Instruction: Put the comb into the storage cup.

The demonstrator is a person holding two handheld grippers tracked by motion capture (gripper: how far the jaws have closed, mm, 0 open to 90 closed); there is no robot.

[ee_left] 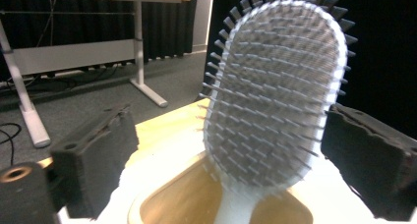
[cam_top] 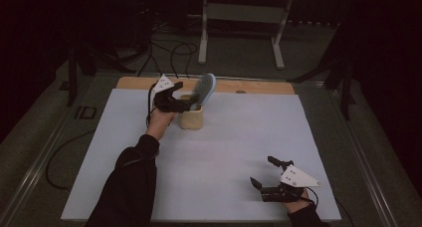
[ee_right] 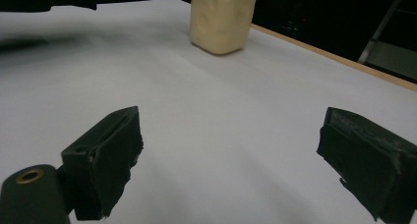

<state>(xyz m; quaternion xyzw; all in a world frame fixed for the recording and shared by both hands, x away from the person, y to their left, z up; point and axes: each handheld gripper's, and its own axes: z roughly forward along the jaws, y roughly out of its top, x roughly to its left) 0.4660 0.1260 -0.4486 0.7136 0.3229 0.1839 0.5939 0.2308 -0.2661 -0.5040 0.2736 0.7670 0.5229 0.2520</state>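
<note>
Now hairbrush (ee_left: 275, 101) upright in cup (cam_top: 191, 118), between left claw (ee_left: 236, 155) jaws, spread wide, not touching.

Wooden table (cam_top: 259, 86) under a white sheet (cam_top: 219, 157), cream holder (cam_top: 191, 118) standing on the sheet just beside the left hand-held gripper (cam_top: 185, 103), well apart from the right hand-held gripper (cam_top: 263, 172)

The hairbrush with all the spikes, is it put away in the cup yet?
Looks done: the pale blue oval hairbrush stands handle-down in the cream holder cup, head leaning out. In hand: nothing; the left gripper sits beside the brush, its open jaws apart from it. The right gripper rests open on the white table sheet. Left: probably just pulling the left gripper away.
</note>
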